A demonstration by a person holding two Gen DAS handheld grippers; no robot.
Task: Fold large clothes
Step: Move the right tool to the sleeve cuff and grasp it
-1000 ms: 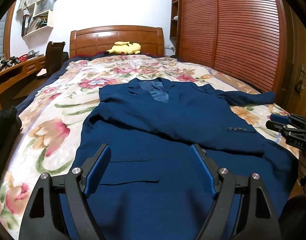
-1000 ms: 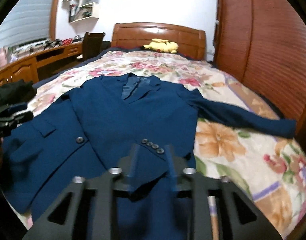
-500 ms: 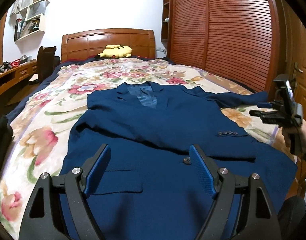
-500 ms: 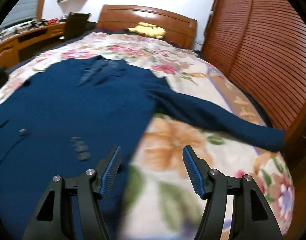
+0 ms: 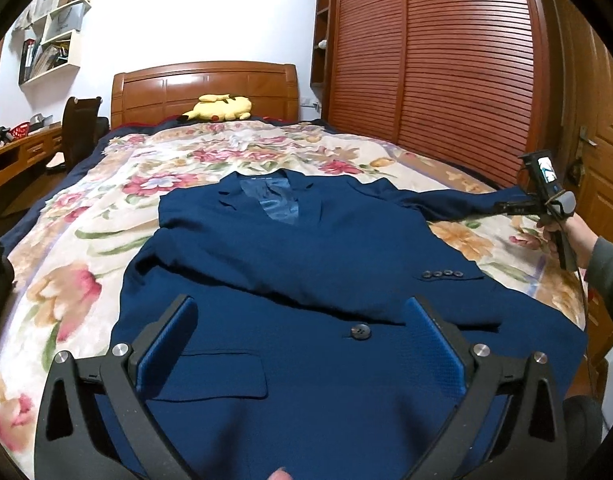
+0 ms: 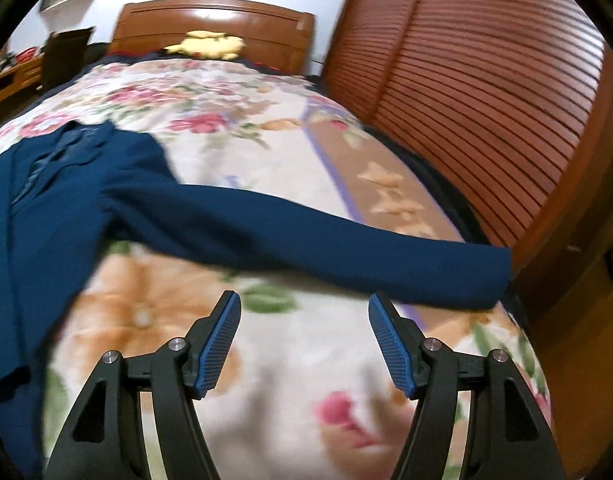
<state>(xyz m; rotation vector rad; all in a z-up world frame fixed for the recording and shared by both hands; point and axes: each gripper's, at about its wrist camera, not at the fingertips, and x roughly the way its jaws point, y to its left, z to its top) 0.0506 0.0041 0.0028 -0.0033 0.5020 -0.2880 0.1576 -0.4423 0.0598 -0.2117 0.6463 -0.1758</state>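
Note:
A navy blue suit jacket (image 5: pixel 306 280) lies front up on the floral bedspread (image 5: pixel 78 272), collar toward the headboard. One sleeve is folded across its chest, cuff buttons (image 5: pixel 442 274) showing. The other sleeve (image 6: pixel 306 236) stretches out flat to the right, cuff near the bed's right edge. My left gripper (image 5: pixel 302 308) is open and empty above the jacket's lower front. My right gripper (image 6: pixel 304 304) is open and empty just short of the outstretched sleeve; it also shows in the left wrist view (image 5: pixel 546 204).
A wooden headboard (image 5: pixel 204 88) with a yellow plush toy (image 5: pixel 220 107) is at the far end. A slatted wooden wardrobe (image 5: pixel 446 64) runs close along the bed's right side. A desk and chair (image 5: pixel 76 128) stand at the left.
My right gripper let go of the folded sleeve's cuff, opened, and swung right toward the outstretched sleeve. My left gripper stayed open and rose slightly over the jacket's hem.

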